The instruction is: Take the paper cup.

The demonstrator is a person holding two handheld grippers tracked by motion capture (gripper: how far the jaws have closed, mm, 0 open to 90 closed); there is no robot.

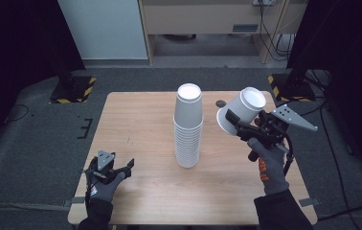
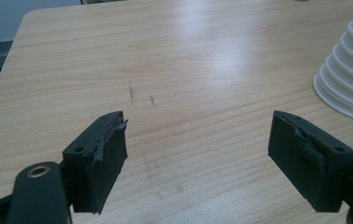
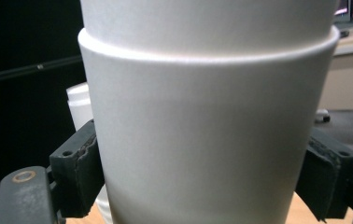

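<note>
The white cup (image 1: 242, 111) sits clamped in the right claw (image 1: 239, 125), lifted clear of the table (image 1: 141, 124) and tipped so its closed base points up and away from the hand, its long axis slanting rather than upright. In the right gripper view the two pads press the cup's wall (image 3: 202, 140) from either side. To that claw's left, a short way off and lower, stands the cup stack (image 1: 188, 125), upright and mouth down on the table; any move to it means swinging the cup leftward and righting its axis first, I'd judge. The right hand is much the nearer. The left claw (image 1: 121, 168) rests wide open and empty near the table's near-left edge, well apart from the stack
</note>
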